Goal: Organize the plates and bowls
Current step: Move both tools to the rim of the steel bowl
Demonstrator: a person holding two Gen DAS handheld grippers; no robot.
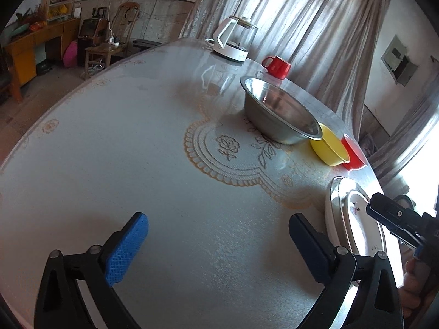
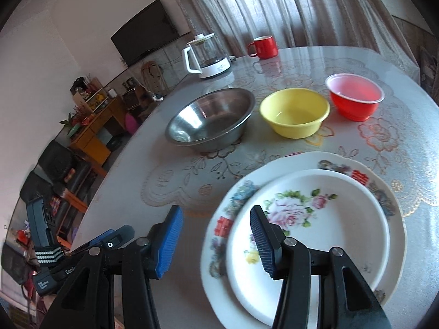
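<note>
Right wrist view shows the right gripper [image 2: 216, 237] with its fingers [image 2: 170, 240] spread apart and grasping nothing. Its right finger is above the small flowered plate [image 2: 329, 219], which lies on the large patterned plate [image 2: 384, 192]. Beyond the fingers stand the steel bowl [image 2: 211, 118], yellow bowl [image 2: 295, 112] and red bowl [image 2: 355, 100]. Left gripper [image 1: 219, 244] is also released, above bare tabletop [image 1: 123, 150].
</note>
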